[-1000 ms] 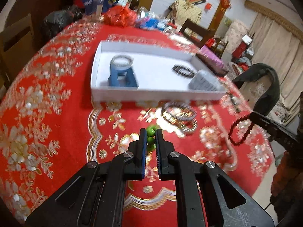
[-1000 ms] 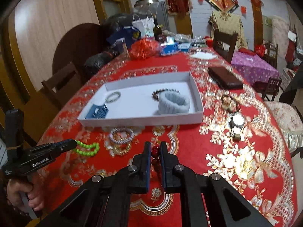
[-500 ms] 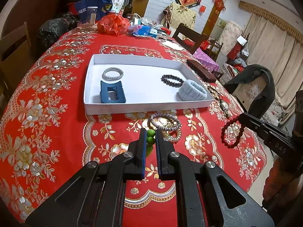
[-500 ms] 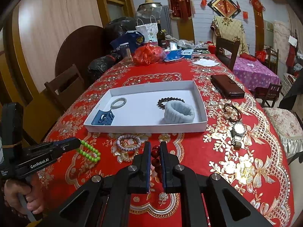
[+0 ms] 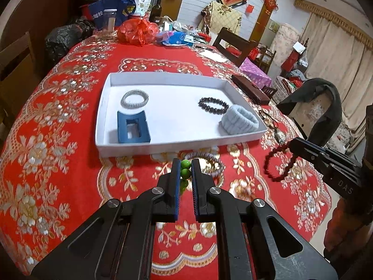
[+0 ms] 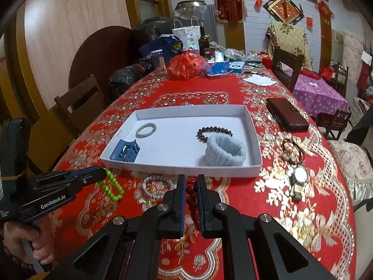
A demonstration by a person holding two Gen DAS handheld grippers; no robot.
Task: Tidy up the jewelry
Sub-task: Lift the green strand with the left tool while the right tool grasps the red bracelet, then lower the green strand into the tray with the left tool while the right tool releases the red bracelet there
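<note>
My left gripper (image 5: 185, 163) is shut on a green bead bracelet (image 5: 185, 172), which dangles from it in the right wrist view (image 6: 111, 185). My right gripper (image 6: 191, 179) is shut on a dark red bead bracelet (image 6: 191, 191), seen hanging at the right of the left wrist view (image 5: 278, 163). Both hover above the red tablecloth just in front of the white tray (image 6: 179, 169). In the tray lie a silver coil bracelet (image 6: 146, 130), a blue hair claw (image 6: 126, 151), a black bead bracelet (image 6: 213, 129) and a pale blue wristband (image 6: 225, 152).
Pale beaded bracelets (image 6: 158, 186) lie on the cloth before the tray. A wristwatch (image 6: 298, 177), a dark hair tie (image 6: 291, 149) and a brown wallet (image 6: 286, 117) sit to the right. Bags, a bottle and a jar crowd the far end. Chairs ring the table.
Both grippers have risen and drawn back a little with their bracelets still gripped, so the tray looks farther off and more of the table shows.
</note>
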